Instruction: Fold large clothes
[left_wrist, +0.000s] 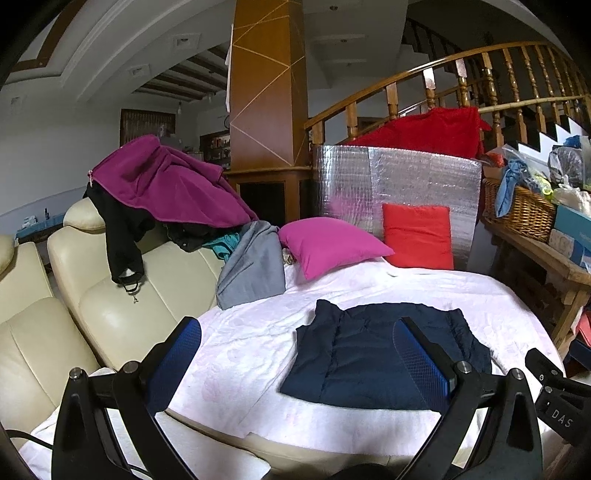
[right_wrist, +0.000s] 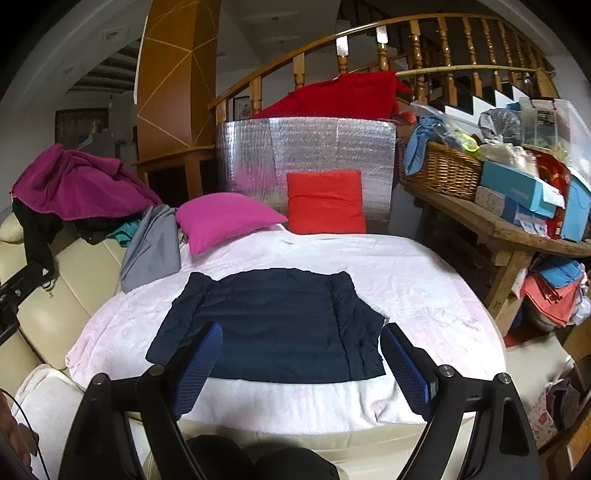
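Observation:
A navy quilted garment (left_wrist: 354, 354) (right_wrist: 273, 314) lies flat on a pale pink blanket (left_wrist: 240, 350) (right_wrist: 406, 288), with both side edges folded in. My left gripper (left_wrist: 297, 325) hovers open above the blanket near the garment's left edge, with nothing between its blue pads. My right gripper (right_wrist: 302, 329) is also open and hangs over the garment's near hem, its pads apart from the cloth. Neither gripper holds anything.
On the cream sofa back (left_wrist: 110, 295) at the left lies a heap with a purple jacket (left_wrist: 173, 184) and a grey garment (left_wrist: 255, 266). A pink cushion (right_wrist: 225, 218), a red cushion (right_wrist: 325, 201) and a silver foil board (right_wrist: 306, 144) stand behind. A cluttered wooden bench (right_wrist: 491, 225) borders the right.

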